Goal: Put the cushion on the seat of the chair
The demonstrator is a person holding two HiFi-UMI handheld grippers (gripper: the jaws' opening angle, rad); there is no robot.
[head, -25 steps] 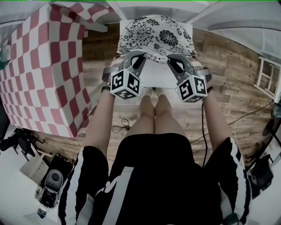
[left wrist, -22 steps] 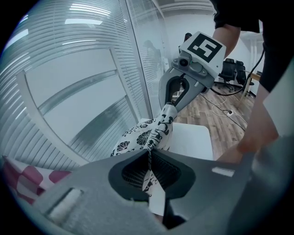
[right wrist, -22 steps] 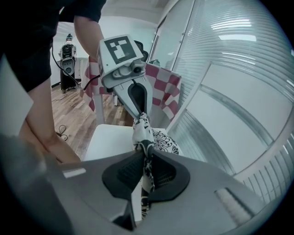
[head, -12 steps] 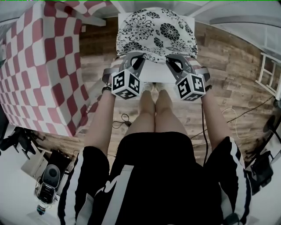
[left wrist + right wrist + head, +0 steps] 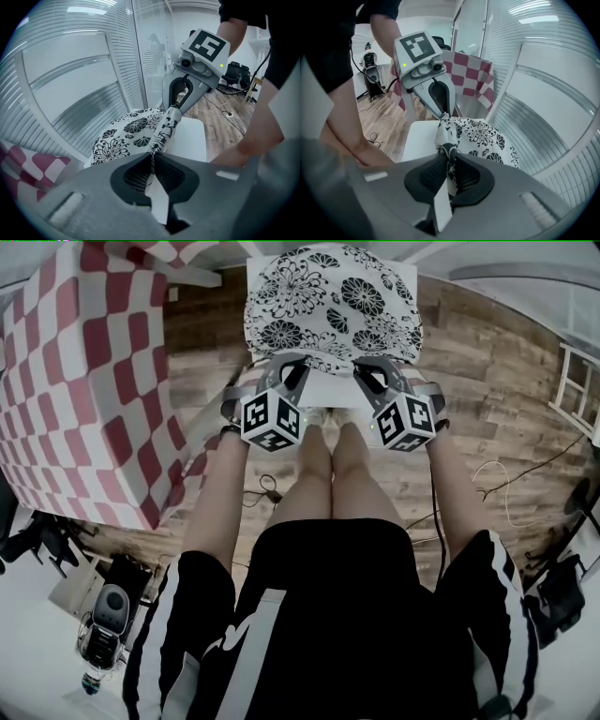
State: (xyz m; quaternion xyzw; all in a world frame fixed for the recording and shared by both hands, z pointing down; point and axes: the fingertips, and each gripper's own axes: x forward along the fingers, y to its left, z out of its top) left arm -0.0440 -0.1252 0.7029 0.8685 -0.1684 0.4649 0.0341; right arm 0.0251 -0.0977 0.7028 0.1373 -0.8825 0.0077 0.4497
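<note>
In the head view, the cushion [image 5: 330, 306] sat at the top middle of the frame, straight ahead of both grippers. Its wide side ran left to right over the white chair seat [image 5: 328, 395]. The left gripper [image 5: 292, 367] and the right gripper [image 5: 367, 369] were equally near its front edge.

In the left gripper view, the jaws were squeezed shut on one bunched corner.

In the right gripper view, the jaws pinched the other corner. The cushion was white with black flowers, and I thought it looked soft and floppy.
</note>
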